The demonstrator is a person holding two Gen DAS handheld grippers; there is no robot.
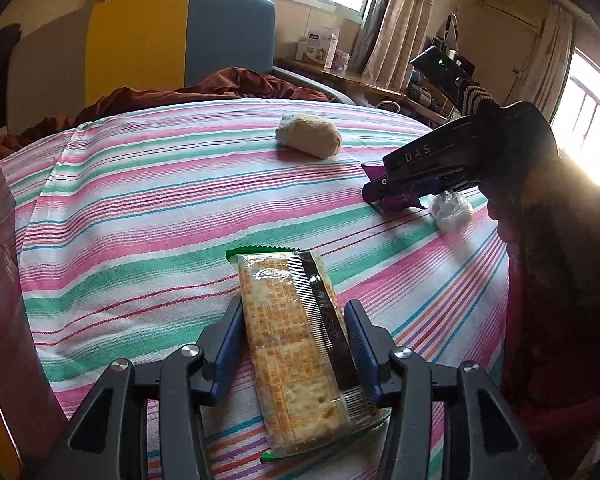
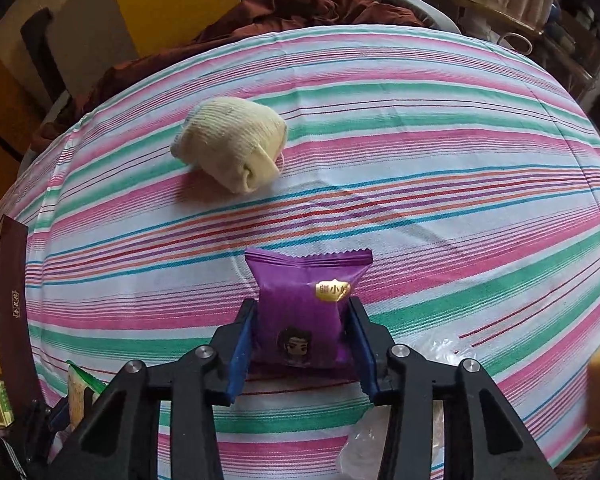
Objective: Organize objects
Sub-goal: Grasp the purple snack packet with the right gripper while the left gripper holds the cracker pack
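My left gripper (image 1: 294, 312) is shut on a long cracker packet (image 1: 296, 344) with green ends, its blue pads against both long sides, over the striped cloth. My right gripper (image 2: 302, 312) is shut on a small purple snack packet (image 2: 304, 308). In the left wrist view the right gripper (image 1: 380, 192) shows at the right with the purple packet (image 1: 398, 200) low over the cloth. A rolled cream sock (image 2: 232, 148) lies on the cloth ahead and left of the right gripper; it also shows in the left wrist view (image 1: 310, 136).
The striped cloth (image 1: 140, 184) covers a table. A clear plastic wad (image 1: 452, 210) lies by the right gripper. A dark red box (image 2: 14, 312) stands at the left edge. A maroon blanket (image 1: 236, 84) and a yellow-blue headboard (image 1: 180, 40) lie beyond.
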